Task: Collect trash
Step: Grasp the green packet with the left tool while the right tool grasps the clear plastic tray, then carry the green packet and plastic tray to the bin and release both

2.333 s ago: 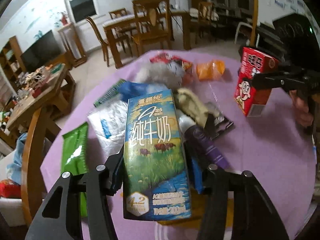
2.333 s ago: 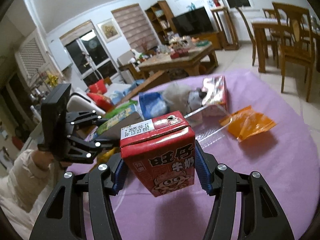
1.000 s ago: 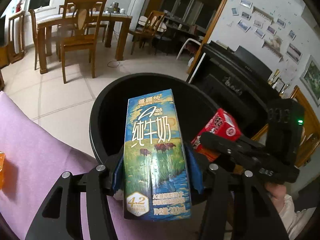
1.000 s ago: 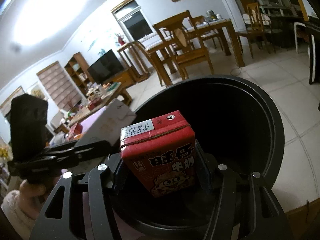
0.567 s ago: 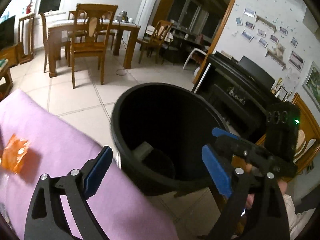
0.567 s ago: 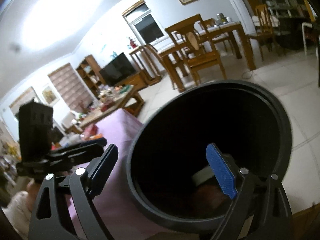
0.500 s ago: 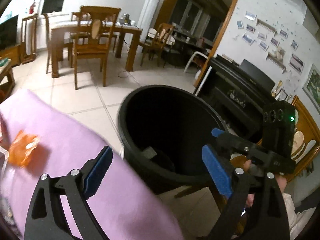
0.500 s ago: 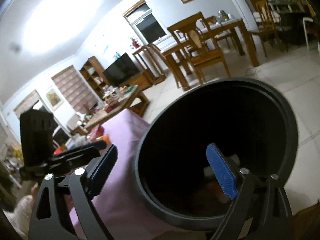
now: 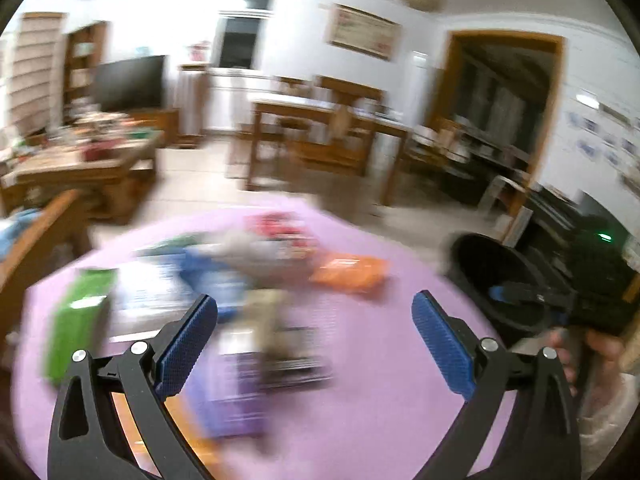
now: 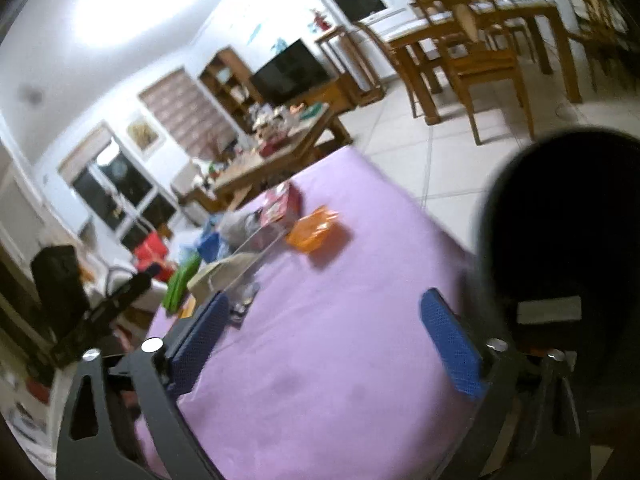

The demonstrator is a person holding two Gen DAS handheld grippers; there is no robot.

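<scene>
**Now both grippers empty over the purple table**

My left gripper [image 9: 314,334] has its jaws spread wide and opening, nothing between them; under it I see the purple tablecloth [image 9: 372,400] with the trash heap badly blurred. I can make out a green packet [image 9: 76,320] at the left edge, an orange wrapper [image 9: 348,274] towards the bin side, and a red pack [image 9: 280,226] at the far end; the rest is smeared beyond telling.

My right gripper [image 10: 324,338] also holds nothing, its jaws apart and closing. From its view the orange wrapper [image 10: 314,232] lies apart from the pile, with open cloth between it and my fingers. Black bin [image 10: 568,248] stands just off the table edge at the right, something pale [image 10: 548,308] inside it. Beyond are a dining table [image 10: 472,16] with chairs, and a cluttered coffee table [image 10: 280,140].
</scene>
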